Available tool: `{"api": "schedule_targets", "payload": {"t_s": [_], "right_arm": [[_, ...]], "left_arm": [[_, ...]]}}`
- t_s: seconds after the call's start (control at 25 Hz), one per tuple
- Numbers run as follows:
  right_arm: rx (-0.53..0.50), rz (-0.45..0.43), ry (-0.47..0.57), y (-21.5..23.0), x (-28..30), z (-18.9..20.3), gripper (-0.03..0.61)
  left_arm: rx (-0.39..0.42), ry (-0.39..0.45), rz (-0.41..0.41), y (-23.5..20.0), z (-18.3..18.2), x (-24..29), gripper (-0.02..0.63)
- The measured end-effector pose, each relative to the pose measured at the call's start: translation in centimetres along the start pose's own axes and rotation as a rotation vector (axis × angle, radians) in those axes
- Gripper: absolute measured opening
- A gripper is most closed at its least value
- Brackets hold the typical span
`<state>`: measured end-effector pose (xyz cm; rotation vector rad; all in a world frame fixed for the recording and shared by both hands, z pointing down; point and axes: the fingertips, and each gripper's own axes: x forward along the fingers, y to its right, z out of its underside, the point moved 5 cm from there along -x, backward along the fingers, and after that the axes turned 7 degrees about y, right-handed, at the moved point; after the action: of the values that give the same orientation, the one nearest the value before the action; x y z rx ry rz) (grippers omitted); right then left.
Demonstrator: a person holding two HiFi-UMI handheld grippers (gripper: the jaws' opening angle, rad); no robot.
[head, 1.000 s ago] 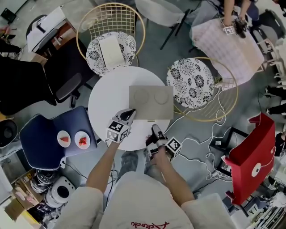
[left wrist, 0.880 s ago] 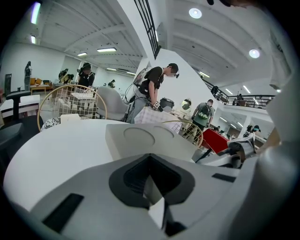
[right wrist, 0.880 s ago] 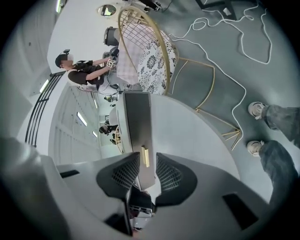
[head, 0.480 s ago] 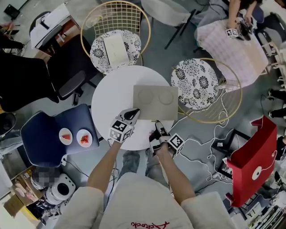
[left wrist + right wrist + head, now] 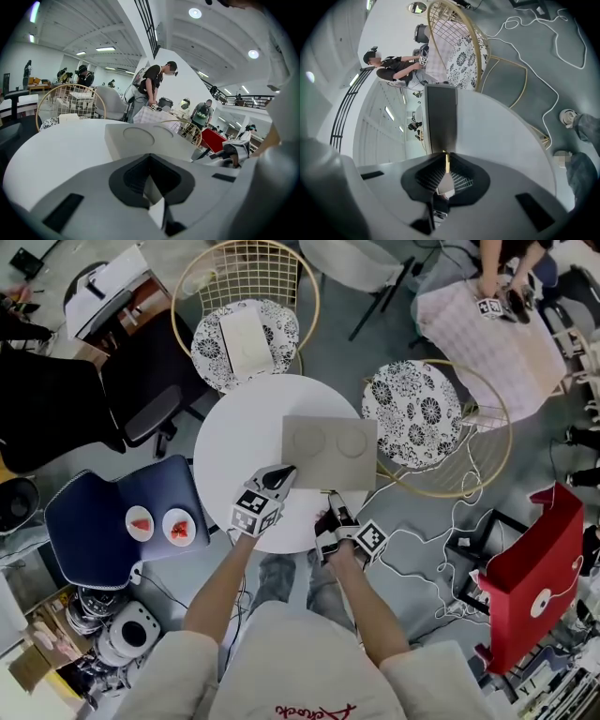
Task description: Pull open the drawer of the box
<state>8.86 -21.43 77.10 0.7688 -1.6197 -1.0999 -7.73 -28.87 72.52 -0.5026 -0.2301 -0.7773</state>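
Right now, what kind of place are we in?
Probably a big shared indoor workspace, not a home: several people work at other tables, cables trail across the floor, and a high ceiling shows above.

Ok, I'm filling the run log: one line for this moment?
step: grip handle | right gripper: shut on handle | left gripper: shut, by box corner | drawer: closed

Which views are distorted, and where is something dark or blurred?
Both gripper views: strong fisheye, black corners, the white table bows. Right gripper view: the box front lies in shadow; its gold handle, between the shut jaws, is sharp. Head view: sharp, evenly lit.
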Motion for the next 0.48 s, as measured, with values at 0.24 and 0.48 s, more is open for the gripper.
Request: {"api": "schedule_targets", "payload": {"t_s": [0.24, 0.48], "right_arm": [[0.012, -0.001, -0.012, 0.6, -1.8, 0.7, 0.035], [0.040, 0.046, -0.011, 2.7, -5.4, 1.7, 0.035]], "left_arm": [[-0.011, -0.003, -0.013, -0.1, 0.0, 0.0, 0.011], [-0.016, -0.010, -0.013, -0.1, -0.1, 0.1, 0.011]]}}
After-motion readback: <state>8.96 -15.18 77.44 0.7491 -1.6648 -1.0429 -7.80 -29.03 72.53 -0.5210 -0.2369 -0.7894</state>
